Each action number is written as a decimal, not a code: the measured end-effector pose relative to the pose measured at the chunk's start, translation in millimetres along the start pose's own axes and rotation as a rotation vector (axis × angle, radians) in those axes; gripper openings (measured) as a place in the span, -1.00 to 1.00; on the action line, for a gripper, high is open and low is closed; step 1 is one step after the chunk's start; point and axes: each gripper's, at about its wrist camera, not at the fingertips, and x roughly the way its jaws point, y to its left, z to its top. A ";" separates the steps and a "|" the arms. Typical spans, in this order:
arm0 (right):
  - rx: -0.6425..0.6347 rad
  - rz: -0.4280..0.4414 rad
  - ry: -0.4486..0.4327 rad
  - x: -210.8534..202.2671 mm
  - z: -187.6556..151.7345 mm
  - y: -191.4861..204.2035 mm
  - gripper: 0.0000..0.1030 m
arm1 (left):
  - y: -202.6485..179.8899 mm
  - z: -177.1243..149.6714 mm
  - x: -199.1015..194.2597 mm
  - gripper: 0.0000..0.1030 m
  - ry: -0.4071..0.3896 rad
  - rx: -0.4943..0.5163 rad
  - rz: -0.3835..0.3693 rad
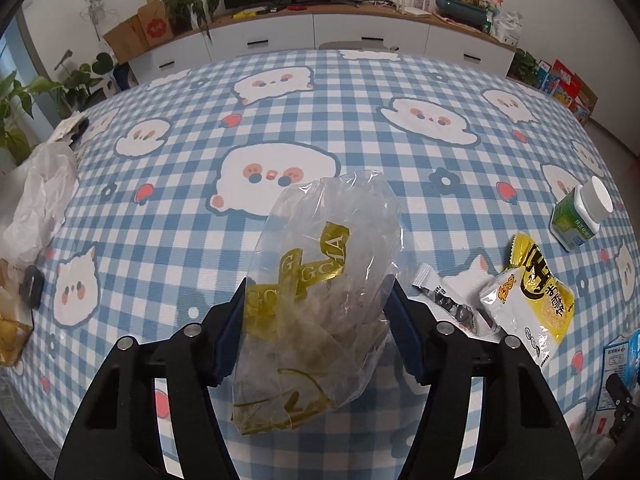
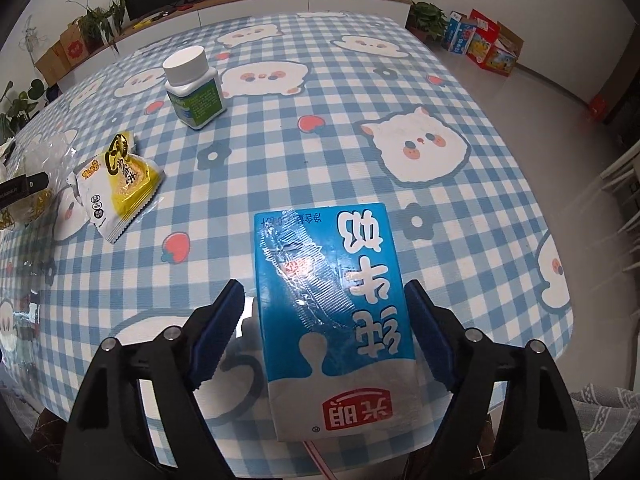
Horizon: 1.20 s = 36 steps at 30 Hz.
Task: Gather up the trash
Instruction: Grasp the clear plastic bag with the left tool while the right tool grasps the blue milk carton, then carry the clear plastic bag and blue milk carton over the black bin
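A crumpled clear plastic bag with gold lettering sits between the fingers of my left gripper, and both blue pads touch its sides. A blue and white milk carton lies flat on the checked tablecloth between the fingers of my right gripper. The right pad is at the carton's edge. A gap shows between the left pad and the carton. Loose on the cloth are a yellow and white snack packet, a white pill bottle with a green label, and a small black and white sachet.
A crumpled white plastic bag and some brown wrappers lie at the table's left edge. The table's near right edge drops to the floor. White cabinets with a screen and plants stand beyond the table.
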 end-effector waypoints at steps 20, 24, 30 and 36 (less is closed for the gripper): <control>0.007 0.010 -0.047 -39.2 -11.0 -2.5 0.19 | -3.0 -29.9 -53.2 -0.52 -0.012 -0.004 -0.015; 0.007 0.016 -0.063 -53.0 -18.8 -2.3 0.19 | -3.9 -43.6 -76.0 -0.52 -0.039 -0.001 -0.030; -0.001 0.027 -0.084 -75.1 -35.0 -2.2 0.20 | -6.0 -75.6 -107.6 -0.52 -0.064 0.014 -0.043; -0.012 0.043 -0.110 -100.9 -56.1 -0.2 0.19 | -6.4 -112.3 -136.9 -0.52 -0.081 0.025 -0.060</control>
